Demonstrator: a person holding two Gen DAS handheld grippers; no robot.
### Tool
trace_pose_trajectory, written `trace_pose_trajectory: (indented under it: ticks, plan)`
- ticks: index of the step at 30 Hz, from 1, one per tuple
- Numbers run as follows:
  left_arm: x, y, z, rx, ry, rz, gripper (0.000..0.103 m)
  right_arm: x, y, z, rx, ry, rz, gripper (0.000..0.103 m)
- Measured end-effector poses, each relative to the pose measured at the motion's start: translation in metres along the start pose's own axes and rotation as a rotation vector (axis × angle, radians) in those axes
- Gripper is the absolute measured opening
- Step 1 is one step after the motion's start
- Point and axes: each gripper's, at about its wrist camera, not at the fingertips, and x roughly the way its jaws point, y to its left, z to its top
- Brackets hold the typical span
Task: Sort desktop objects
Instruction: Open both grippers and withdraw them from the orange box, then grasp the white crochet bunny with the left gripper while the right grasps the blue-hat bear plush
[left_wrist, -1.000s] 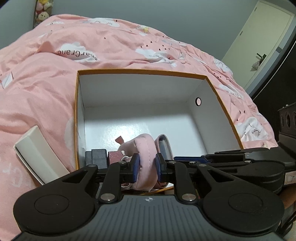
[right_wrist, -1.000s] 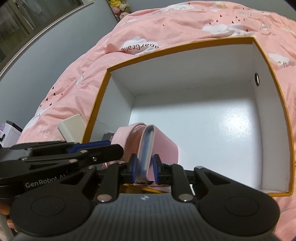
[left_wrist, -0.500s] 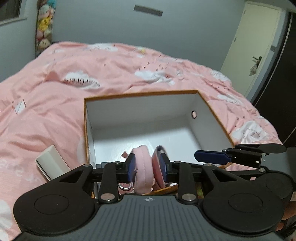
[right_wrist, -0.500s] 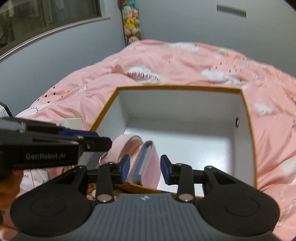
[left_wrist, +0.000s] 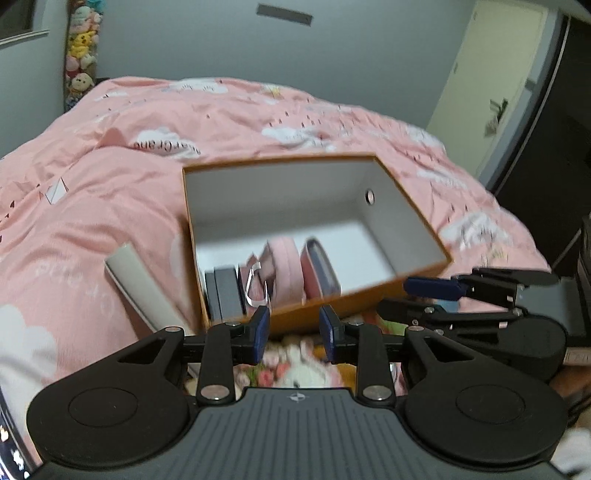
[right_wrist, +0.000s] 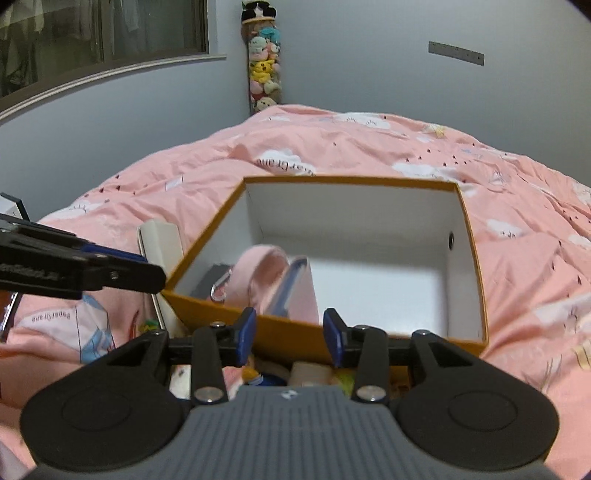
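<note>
An orange-rimmed cardboard box (left_wrist: 280, 160) (right_wrist: 351, 180) with white walls sits on the pink bedspread. A pink soft pouch (left_wrist: 284, 258) (right_wrist: 264, 266) with a blue-grey side stands in its near left part, free of both grippers. Beside it lie small dark boxes (left_wrist: 227, 291) (right_wrist: 212, 277). My left gripper (left_wrist: 294, 334) hangs open just outside the near wall, with nothing between its blue pads. My right gripper (right_wrist: 290, 338) is also outside the near wall; its jaws are opening and hold nothing. Each gripper shows in the other's view: the right gripper (left_wrist: 432, 288) and the left gripper (right_wrist: 110, 269).
A flat white box (left_wrist: 136, 280) (right_wrist: 162, 240) lies on the bedspread against the carton's left side. Plush toys and small items (left_wrist: 295, 365) (right_wrist: 310, 373) lie under the grippers in front of the carton. A door (left_wrist: 491, 74) and dark furniture stand to the right.
Both grippers let go of the pink pouch, opened, and drew back and up out of the box. The pouch stays inside, standing where it was released.
</note>
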Motion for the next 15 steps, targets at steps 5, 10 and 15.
trace_pose_trajectory:
  ticks: [5,10,15]
  plan:
    - [0.009,-0.015,-0.015,0.078,0.073,-0.017,0.035,0.003,0.007,-0.019,-0.011,0.123,0.02,0.042]
    - [0.023,-0.03,-0.033,0.177,0.147,0.021,0.042,0.017,0.006,-0.042,0.033,0.258,0.087,0.043]
    - [0.032,-0.045,-0.047,0.281,0.192,0.036,0.055,0.026,0.007,-0.055,0.046,0.326,0.114,0.053]
